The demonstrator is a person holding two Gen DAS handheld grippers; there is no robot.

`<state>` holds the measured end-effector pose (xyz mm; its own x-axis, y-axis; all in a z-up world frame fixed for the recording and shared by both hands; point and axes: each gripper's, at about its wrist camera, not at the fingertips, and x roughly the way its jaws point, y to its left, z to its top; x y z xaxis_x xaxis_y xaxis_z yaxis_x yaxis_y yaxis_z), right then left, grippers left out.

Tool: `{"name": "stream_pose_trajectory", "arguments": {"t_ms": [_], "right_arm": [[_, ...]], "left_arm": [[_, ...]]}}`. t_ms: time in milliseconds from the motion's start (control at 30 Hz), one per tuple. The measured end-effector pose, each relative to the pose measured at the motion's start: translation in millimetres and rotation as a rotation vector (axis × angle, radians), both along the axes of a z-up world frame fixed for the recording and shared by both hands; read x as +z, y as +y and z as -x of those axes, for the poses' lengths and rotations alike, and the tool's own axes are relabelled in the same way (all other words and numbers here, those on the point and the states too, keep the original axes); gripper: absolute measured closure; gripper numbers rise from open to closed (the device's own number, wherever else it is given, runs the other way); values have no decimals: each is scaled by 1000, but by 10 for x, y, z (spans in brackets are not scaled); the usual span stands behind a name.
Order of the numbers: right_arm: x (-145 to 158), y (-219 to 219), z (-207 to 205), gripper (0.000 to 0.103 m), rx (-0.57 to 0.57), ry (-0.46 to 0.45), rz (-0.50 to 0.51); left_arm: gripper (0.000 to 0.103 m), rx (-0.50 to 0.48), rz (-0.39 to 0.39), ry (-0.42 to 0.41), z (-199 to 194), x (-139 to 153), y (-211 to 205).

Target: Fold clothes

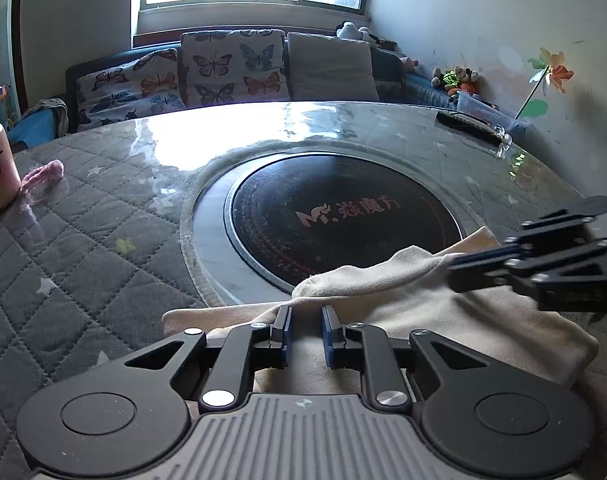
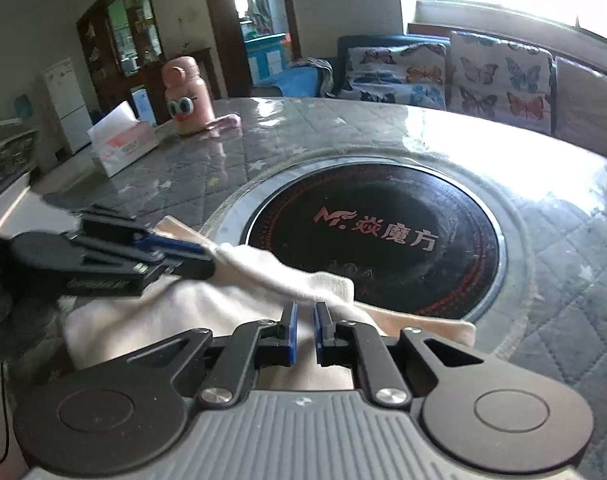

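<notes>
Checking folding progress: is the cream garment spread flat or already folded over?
Partly folded: the cream garment shows an upper layer doubled over a lower one, its rolled edge lying on the black cooktop.

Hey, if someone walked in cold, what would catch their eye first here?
Probably the round black cooktop with red lettering, sunk in the table's middle. Next, the cream garment bunched at its near edge between both grippers. Then the pink cartoon-faced bottle at the table's far left.
</notes>
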<state>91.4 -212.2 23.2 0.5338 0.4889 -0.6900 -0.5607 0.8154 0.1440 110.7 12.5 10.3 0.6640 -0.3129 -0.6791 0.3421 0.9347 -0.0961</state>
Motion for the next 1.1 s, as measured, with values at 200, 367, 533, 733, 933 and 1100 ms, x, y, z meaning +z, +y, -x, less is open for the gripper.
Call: {"name": "stream_pose_trajectory", "arguments": {"t_ms": [200, 367, 533, 733, 933, 1100], "right_arm": [[-47, -332, 43, 94, -90, 24, 0], [24, -447, 94, 94, -103, -4, 13], [9, -496, 87, 94, -105, -4, 40], [206, -405, 351, 89, 10, -40, 37], [200, -253, 620, 86, 137, -42, 84], [73, -346, 664, 84, 130, -42, 124]], "left_arm": [[84, 5, -5, -8, 41, 5, -11], [82, -7, -4, -42, 216, 95, 1], [80, -30, -30, -78, 488, 185, -12], [77, -43, -38, -99, 787, 211, 14], [77, -44, -61, -71, 921, 93, 40], [75, -24, -48, -58, 937, 56, 123]]}}
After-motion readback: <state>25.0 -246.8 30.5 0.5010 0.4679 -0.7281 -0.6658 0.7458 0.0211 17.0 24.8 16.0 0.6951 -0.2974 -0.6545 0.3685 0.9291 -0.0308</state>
